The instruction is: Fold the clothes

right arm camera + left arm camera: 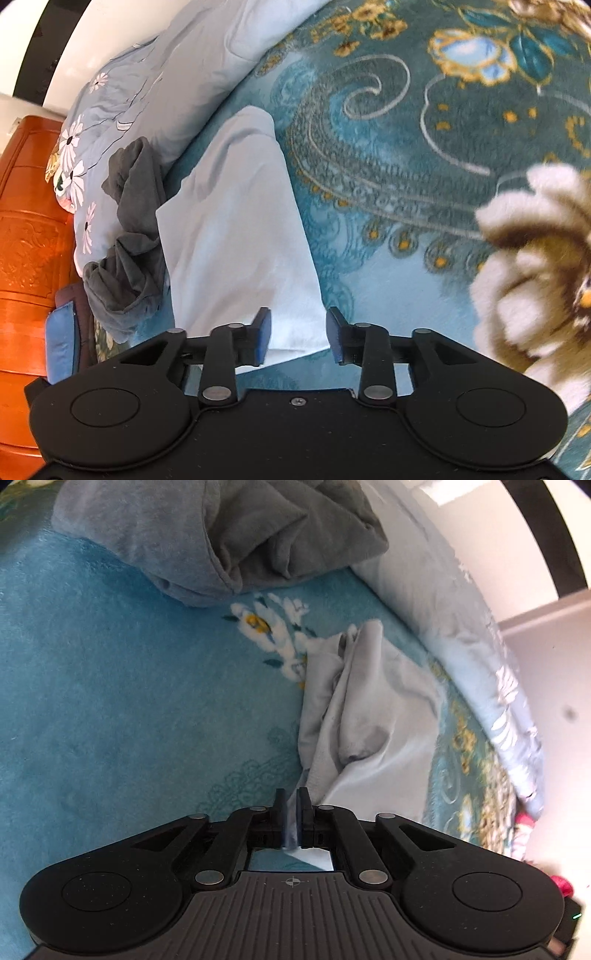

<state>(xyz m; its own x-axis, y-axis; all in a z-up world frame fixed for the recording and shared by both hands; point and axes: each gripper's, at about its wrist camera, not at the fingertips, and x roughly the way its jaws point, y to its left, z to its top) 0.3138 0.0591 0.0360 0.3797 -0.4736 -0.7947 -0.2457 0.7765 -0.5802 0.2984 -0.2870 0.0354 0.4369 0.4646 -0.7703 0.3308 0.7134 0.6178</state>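
A pale blue-white garment (365, 716) lies crumpled on a teal floral blanket (110, 701). My left gripper (291, 805) is shut on an edge of this garment. In the right wrist view the same pale garment (236, 240) lies flatter in a long strip. My right gripper (299, 336) is open, its jaws either side of the garment's near end without closing on it. A dark grey garment (221, 539) lies bunched at the top of the left view and at the left of the right wrist view (129, 236).
A light blue flowered quilt (122, 107) runs along the bed's far side, also in the left wrist view (480, 646). An orange carved wooden headboard (26, 240) stands at the left. A white wall (554, 664) lies beyond the quilt.
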